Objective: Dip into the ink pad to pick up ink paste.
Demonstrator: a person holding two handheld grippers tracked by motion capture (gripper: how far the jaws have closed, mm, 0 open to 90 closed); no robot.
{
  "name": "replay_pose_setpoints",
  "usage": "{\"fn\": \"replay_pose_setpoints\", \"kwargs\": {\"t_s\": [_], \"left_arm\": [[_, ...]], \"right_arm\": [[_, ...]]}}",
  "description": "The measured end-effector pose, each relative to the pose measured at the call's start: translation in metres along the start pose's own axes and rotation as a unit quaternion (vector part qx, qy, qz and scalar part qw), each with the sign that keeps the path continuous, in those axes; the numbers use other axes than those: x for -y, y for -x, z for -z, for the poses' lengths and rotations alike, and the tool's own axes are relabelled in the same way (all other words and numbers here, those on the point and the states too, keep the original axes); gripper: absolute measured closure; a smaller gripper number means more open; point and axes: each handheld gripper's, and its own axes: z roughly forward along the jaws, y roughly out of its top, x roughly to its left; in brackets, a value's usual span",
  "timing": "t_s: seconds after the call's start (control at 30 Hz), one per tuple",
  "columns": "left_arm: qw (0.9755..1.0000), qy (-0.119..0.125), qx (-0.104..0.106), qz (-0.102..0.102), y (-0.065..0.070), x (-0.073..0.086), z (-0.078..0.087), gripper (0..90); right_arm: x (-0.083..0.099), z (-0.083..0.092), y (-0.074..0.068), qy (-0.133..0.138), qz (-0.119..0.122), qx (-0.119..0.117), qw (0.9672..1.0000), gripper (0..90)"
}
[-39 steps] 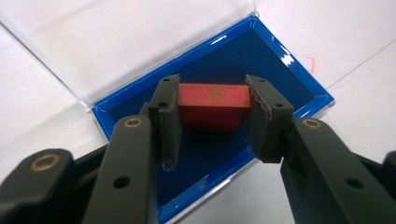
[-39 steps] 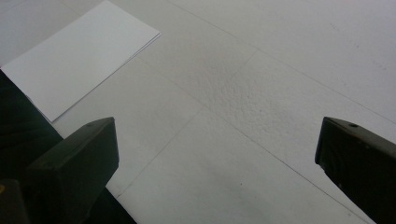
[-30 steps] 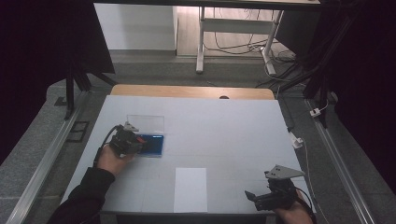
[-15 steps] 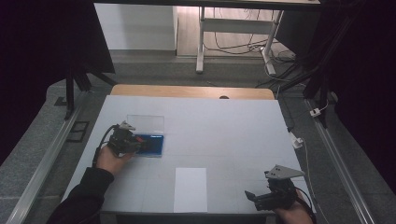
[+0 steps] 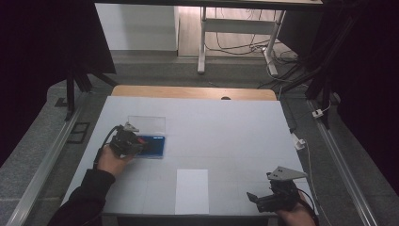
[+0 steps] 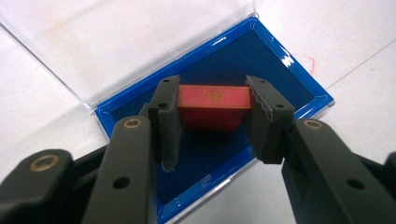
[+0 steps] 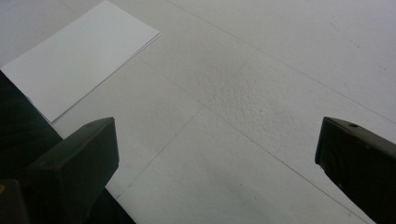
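White table [image 5: 226, 127]: red block [image 6: 214, 106] clamped between left claw [image 6: 212, 119] pads, above blue case [image 6: 261, 60].

My left gripper [image 6: 212, 123] is showing matt black plastic jaws with brass-coloured rivets, one pad ribbed. Between them the red block [image 6: 214, 106] is looking smooth, faintly satin. The case [image 6: 306, 84] is gleaming with glossy blue plastic at its rim, a velvety dark lining inside, and a clear plastic lid [image 6: 116, 42] at eleven o'clock. The table [image 7: 261, 93] is looking matt and grainy, the paper sheet [image 7: 74, 56] smooth.
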Motion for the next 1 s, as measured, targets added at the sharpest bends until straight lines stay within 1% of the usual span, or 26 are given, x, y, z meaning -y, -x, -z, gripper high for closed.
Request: {"fn": "replay_pose_setpoints", "kwargs": {"t_s": [0.1, 0.23, 0.43, 0.57, 0.63, 0.73, 1.0], "left_arm": [[1.0000, 0.005, -0.003, -0.001, 0.000, -0.001, 0.002, 58.1], [0.9999, 0.014, 0.000, -0.001, 0.001, -0.002, 0.006, 58.1], [0.9997, 0.021, 0.012, -0.002, 0.003, -0.002, 0.012, 58.1], [0.9995, 0.025, 0.017, -0.006, 0.006, -0.002, 0.016, 58.1], [0.9994, 0.029, 0.019, -0.004, 0.008, -0.002, 0.019, 58.1], [0.9990, 0.036, 0.026, -0.001, 0.009, -0.001, 0.024, 58.1], [0.9979, 0.052, 0.039, -0.005, 0.016, 0.000, 0.033, 58.1]], "right_arm": [[0.000, 0.000, 0.000, 0.001, -0.001, 0.000, 1.0000, 0.1], [0.000, 0.000, 0.000, 0.001, -0.002, 0.001, 1.0000, 0.1], [0.001, 0.001, 0.000, 0.001, -0.002, 0.001, 1.0000, 0.1], [0.001, 0.001, 0.000, 0.002, -0.002, 0.001, 1.0000, 0.1], [0.000, 0.001, 0.000, 0.002, -0.001, 0.001, 1.0000, 0.1], [0.001, 0.001, 0.000, 0.002, -0.001, 0.001, 1.0000, 0.1], [0.001, 0.001, 0.000, 0.003, -0.001, 0.001, 1.0000, 0.1]]}}
